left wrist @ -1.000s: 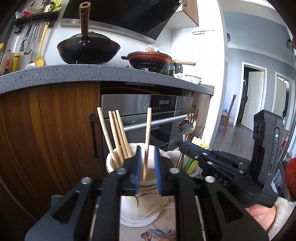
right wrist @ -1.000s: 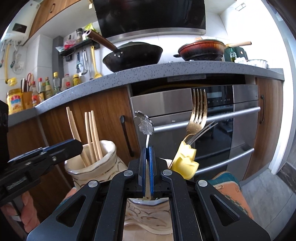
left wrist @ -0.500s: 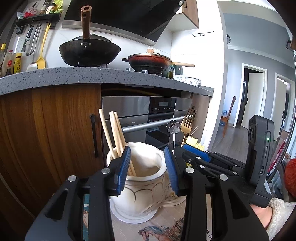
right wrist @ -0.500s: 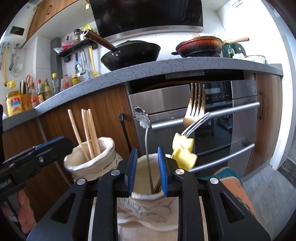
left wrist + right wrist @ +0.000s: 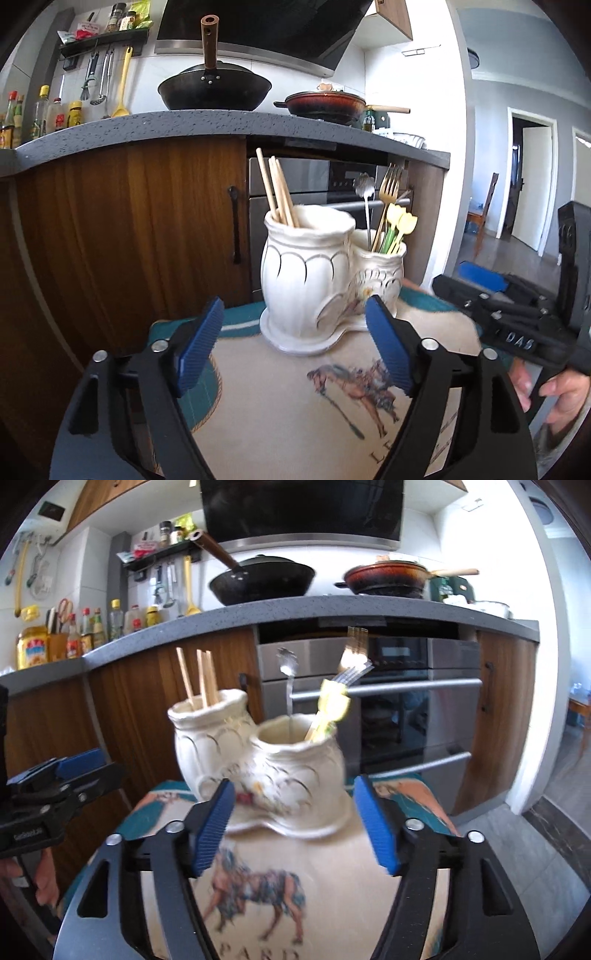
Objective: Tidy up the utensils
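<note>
Both grippers, left gripper and right gripper, are hanging spread wide and empty. Chopsticks and forks are standing in the twin holder at twelve o'clock. A careless sweep risks toppling it off the cloth.

The left wrist view looked forward and slightly down between its own wide-spread blue-padded black left gripper, close to a cream double-vase ceramic utensil holder on a horse-printed beige cloth, facing the wood-fronted kitchen counter. The right wrist view sat just as near, aimed the same way between the right gripper, from further right. Both shared the holder, cloth, black wok and steel oven; each caught the other gripper at its edge
</note>
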The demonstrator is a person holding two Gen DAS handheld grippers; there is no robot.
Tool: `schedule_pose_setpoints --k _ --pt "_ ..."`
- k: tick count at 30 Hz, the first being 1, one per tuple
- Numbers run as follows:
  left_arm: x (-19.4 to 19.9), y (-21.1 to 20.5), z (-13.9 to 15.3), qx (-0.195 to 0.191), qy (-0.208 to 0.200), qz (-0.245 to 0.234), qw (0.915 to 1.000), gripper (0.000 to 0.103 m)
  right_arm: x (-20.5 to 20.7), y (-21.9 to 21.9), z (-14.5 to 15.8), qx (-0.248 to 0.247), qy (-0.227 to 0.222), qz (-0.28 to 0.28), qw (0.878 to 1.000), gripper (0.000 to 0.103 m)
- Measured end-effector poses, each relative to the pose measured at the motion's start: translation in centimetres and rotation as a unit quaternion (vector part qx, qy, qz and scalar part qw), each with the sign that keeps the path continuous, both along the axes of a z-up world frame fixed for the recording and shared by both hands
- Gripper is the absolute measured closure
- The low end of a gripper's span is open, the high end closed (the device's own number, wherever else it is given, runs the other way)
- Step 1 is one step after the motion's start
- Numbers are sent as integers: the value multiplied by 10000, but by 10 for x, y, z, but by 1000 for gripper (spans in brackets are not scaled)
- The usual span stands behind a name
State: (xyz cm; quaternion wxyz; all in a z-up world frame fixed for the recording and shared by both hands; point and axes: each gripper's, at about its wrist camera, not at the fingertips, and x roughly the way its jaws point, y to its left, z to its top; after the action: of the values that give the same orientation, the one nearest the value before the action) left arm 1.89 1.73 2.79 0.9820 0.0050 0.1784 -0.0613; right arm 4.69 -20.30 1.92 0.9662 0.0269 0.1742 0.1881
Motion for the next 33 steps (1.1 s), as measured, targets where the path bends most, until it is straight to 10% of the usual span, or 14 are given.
schedule_pose_setpoints --k 7,12,33 --pt "-20 -7 -12 195 -304 208 9991 6 -20 -12 -7 -128 -241 -307 9992 11" --pt "-22 -9 -18 270 -345 339 9985 6 -32 -4 -4 -519 -839 -340 9945 9" --pt "-24 -7 -17 250 -409 386 9981 6 -34 -1 -3 -509 -883 -274 9944 6"
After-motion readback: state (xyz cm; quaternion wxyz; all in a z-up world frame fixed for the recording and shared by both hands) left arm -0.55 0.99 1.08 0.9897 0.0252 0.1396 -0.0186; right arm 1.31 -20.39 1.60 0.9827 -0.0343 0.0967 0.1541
